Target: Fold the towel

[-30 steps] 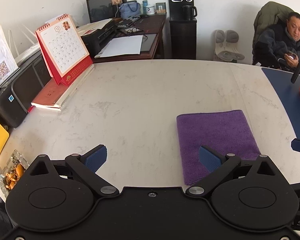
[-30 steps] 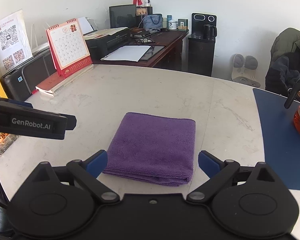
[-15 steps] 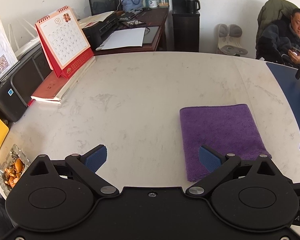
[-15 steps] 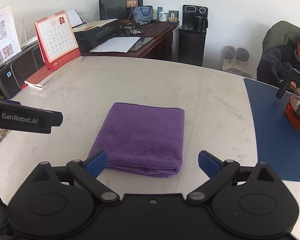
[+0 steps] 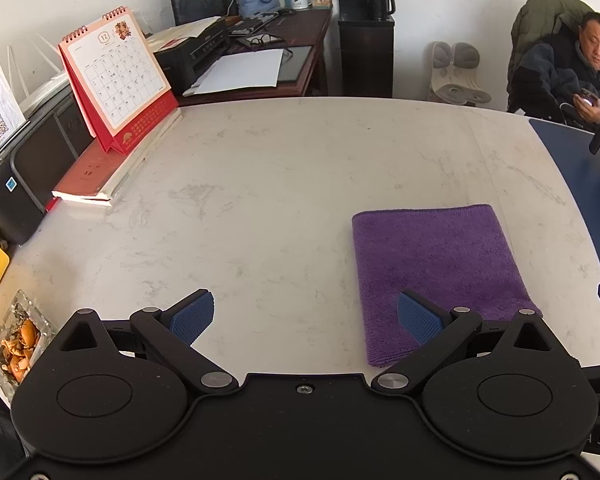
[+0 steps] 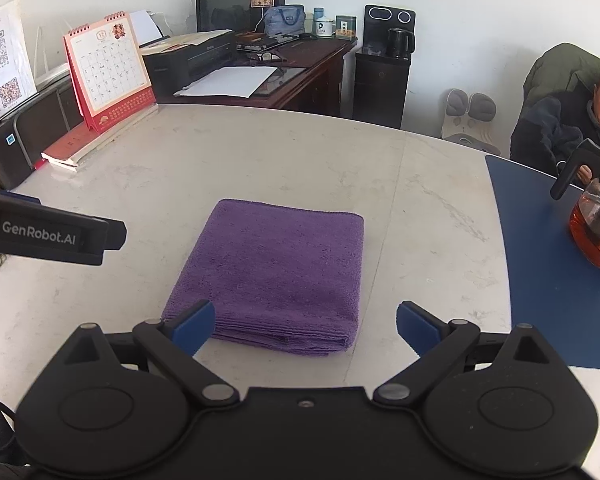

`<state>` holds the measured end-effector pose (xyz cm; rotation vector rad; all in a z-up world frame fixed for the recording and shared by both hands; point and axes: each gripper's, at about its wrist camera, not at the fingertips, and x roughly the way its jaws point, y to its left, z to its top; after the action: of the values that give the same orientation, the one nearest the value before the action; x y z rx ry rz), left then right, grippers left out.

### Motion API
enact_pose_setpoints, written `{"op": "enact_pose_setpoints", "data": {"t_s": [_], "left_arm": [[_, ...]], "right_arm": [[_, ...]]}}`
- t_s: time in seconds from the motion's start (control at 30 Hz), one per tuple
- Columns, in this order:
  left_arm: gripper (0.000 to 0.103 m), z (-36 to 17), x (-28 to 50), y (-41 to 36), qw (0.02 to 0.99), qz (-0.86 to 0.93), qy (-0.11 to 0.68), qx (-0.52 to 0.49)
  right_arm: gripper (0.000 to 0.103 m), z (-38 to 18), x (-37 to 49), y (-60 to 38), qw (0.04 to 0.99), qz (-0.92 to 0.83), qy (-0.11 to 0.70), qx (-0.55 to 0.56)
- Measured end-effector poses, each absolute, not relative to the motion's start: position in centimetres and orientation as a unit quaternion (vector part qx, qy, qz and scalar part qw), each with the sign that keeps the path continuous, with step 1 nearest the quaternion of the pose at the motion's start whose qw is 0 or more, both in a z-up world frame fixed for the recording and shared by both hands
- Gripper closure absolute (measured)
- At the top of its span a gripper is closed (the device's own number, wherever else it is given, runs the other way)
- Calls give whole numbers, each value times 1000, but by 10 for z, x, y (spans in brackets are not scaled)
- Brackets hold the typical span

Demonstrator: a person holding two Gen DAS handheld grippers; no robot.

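Towel (image 6: pixel 275 272), purple and folded into a stacked rectangle, lies flat on our marble table (image 5: pixel 259 208). Our right gripper (image 6: pixel 304 326) hangs over its near edge, jaws spread wide and empty; only this view shows the layered folds. Our left gripper (image 5: pixel 304 318), equally agape, holds nothing. A calendar (image 5: pixel 115 76) stands far left.

i take the red desk calendar (image 6: pixel 107 68) as my landmark. it stands on a red book (image 6: pixel 79 142) at the far left of the marble table (image 6: pixel 279 152). behind it i see a black printer (image 6: pixel 191 60) and a dark desk (image 6: pixel 300 64). well to its right a blue mat (image 6: pixel 540 260) carries a glass teapot (image 6: pixel 598 228), with a seated person (image 6: pixel 564 128) beyond.
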<state>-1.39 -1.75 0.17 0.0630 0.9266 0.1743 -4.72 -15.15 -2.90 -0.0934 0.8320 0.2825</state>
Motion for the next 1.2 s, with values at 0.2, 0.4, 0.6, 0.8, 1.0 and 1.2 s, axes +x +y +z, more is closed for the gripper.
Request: {"op": "enact_pose_setpoints", "data": {"t_s": [0.2, 0.4, 0.6, 0.8, 1.0, 1.2], "left_arm": [[3, -2, -12, -20, 888, 80, 452, 30], [3, -5, -10, -21, 885, 77, 457, 30], [3, -6, -10, -22, 883, 76, 463, 28], [3, -8, -9, -21, 881, 76, 466, 27], [3, -9, -9, -21, 879, 76, 469, 28], [3, -10, -8, -20, 878, 77, 472, 28]], "right_arm": [[6, -32, -46, -152, 903, 131, 407, -45], [6, -33, -45, -151, 902, 129, 409, -46], [6, -35, -46, -149, 901, 129, 411, -48], [6, -37, -46, -148, 900, 128, 413, -50], [6, -39, -46, -146, 899, 128, 415, -52], [6, -41, -47, -145, 898, 127, 417, -54]]}}
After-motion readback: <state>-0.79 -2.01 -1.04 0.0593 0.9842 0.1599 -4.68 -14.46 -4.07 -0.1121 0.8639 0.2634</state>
